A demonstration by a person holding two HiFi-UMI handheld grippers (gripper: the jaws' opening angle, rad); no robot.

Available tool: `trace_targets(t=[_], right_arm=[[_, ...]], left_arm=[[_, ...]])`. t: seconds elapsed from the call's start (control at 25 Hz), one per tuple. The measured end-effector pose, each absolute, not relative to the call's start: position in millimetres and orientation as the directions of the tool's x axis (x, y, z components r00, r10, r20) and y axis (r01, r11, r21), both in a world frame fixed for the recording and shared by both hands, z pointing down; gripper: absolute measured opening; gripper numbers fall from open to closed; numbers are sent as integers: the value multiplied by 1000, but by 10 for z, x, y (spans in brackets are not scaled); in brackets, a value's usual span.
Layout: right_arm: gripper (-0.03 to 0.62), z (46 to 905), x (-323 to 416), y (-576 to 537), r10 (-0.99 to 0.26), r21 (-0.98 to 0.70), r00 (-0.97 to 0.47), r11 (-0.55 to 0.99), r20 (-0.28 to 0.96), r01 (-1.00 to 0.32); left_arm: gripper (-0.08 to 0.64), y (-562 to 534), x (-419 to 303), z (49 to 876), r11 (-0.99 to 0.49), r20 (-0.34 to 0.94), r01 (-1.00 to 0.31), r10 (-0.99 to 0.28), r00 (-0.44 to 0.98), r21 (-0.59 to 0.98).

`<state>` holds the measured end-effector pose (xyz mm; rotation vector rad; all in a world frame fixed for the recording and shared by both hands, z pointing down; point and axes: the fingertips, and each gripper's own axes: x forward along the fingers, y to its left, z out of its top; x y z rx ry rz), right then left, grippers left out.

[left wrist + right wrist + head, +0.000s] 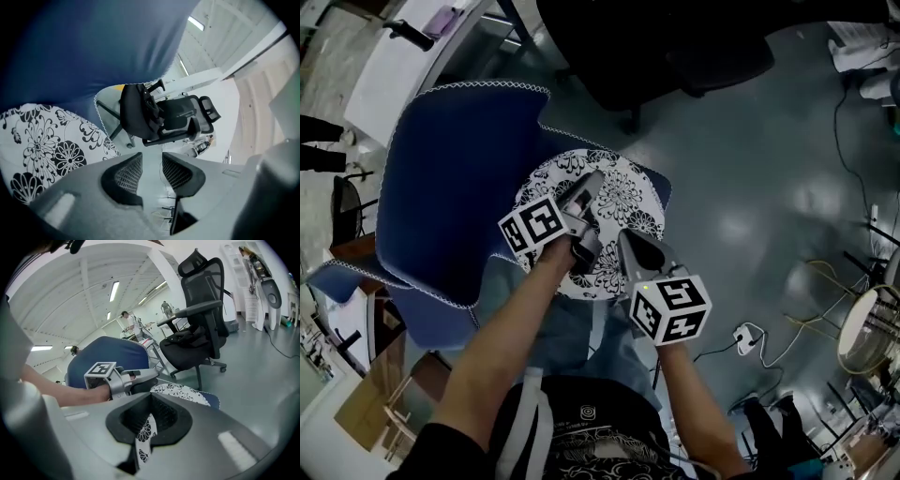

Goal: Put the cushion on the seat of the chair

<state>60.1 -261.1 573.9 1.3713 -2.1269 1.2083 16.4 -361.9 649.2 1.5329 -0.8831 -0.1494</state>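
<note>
The round cushion (623,202), white with black flowers, lies on the seat of the blue chair (450,187), whose backrest rises at the left. My left gripper (592,178) hovers over the cushion's middle with its jaws open and nothing between them; in the left gripper view the gripper (152,161) has the cushion (47,150) to its left and the blue chair back (93,47) above. My right gripper (625,242) is at the cushion's near edge. In the right gripper view it (151,416) is shut on a fold of the cushion's edge (146,432).
A black office chair (675,47) stands just beyond the blue chair and shows in both gripper views (201,310). Cables and a power strip (745,335) lie on the grey floor at the right. A white desk (403,66) is at the top left.
</note>
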Motion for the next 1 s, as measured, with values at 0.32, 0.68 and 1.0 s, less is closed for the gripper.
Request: trace_targets(t=[0.32,0.68,1.0], right_arm=[[-3,5342,620,-2537,-603,-465,-514,253,610,-848],[-3,4836,713,-2264,-639,-459,-552,329,535,-825],[-3,4405,773,-1997,-657,-432,-593,415,466,-800]], left_arm=[[117,-3147,244,5837,-123,395,-562,-590,704,818],[107,-2590,429,5066,-346,389,-682,-621,681,644],[27,-2147,492,4556,-427,395,-760,-668,631,491]])
